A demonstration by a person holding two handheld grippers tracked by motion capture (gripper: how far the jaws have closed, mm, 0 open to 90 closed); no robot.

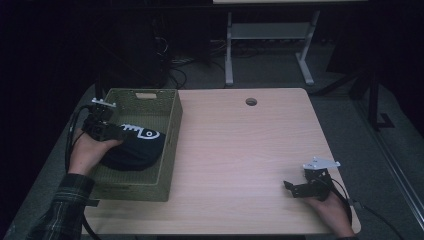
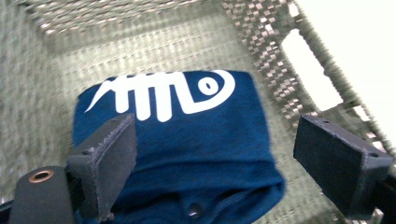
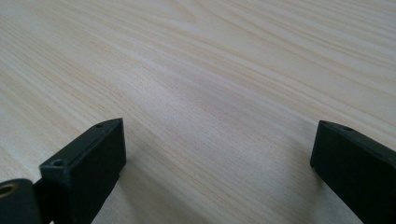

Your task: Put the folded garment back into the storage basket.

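Garment placement is looking complete from where I am operating. The folded navy shirt [image 2: 182, 140], with its white fish-skeleton print facing up, is lying on the floor of the green woven basket [image 1: 172, 145] at the left side of the wooden table [image 1: 240, 150]. My left gripper [image 1: 120, 132] is hovering just above the shirt inside the basket; in the left gripper view its jaws are standing spread wide, with the fabric below them and neither pad pressing on it. My right gripper [image 1: 288, 186] is resting near the front right corner of the table, well apart from the basket, its jaws likewise spread with nothing but bare wood grain between them. I am judging the shirt as deposited and released. What is remaining, as far as I can tell, is lifting the left gripper clear of the basket walls without snagging the cloth.
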